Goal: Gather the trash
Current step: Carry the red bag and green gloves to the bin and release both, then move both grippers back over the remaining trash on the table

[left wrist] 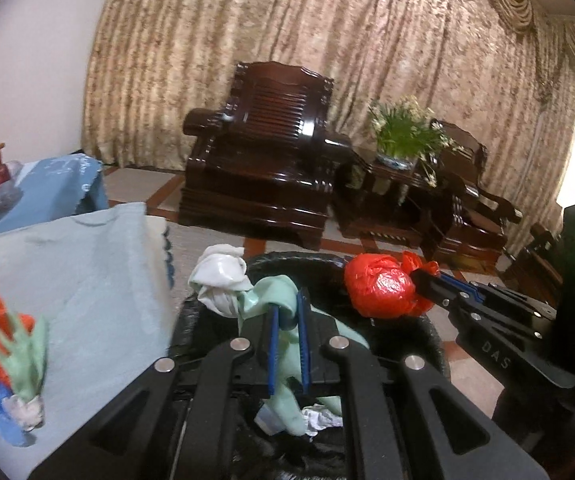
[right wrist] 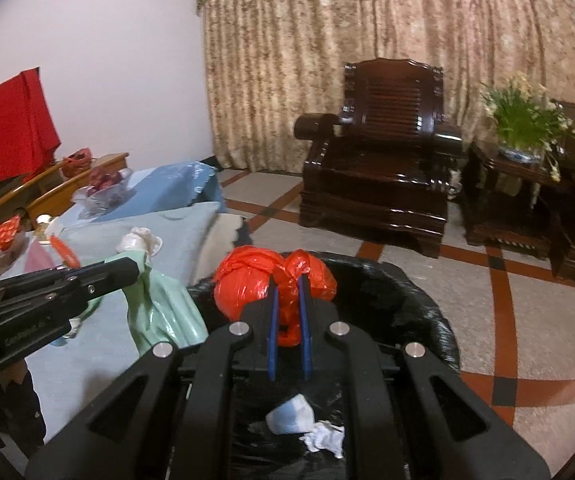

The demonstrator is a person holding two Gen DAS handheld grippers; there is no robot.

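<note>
My left gripper [left wrist: 287, 308] is shut on a pale green and white plastic bag [left wrist: 247, 288] and holds it over the black-lined trash bin [left wrist: 427, 336]. The same bag [right wrist: 159, 308] hangs from the left gripper [right wrist: 131, 270] in the right wrist view. My right gripper [right wrist: 289, 292] is shut on a tied red plastic bag [right wrist: 243, 284] above the bin [right wrist: 415, 292]. The red bag [left wrist: 379, 284] and right gripper [left wrist: 419, 282] also show in the left wrist view. Crumpled white paper [right wrist: 323, 438] and a pale blue scrap [right wrist: 287, 414] lie inside the bin.
A table with a light blue cloth [left wrist: 87, 280] stands left of the bin, with colourful wrappers [left wrist: 3, 360] and a fruit bowl [right wrist: 103, 192] on it. Dark wooden armchairs [left wrist: 263, 152] and a side table with a potted plant [left wrist: 403, 132] stand before beige curtains.
</note>
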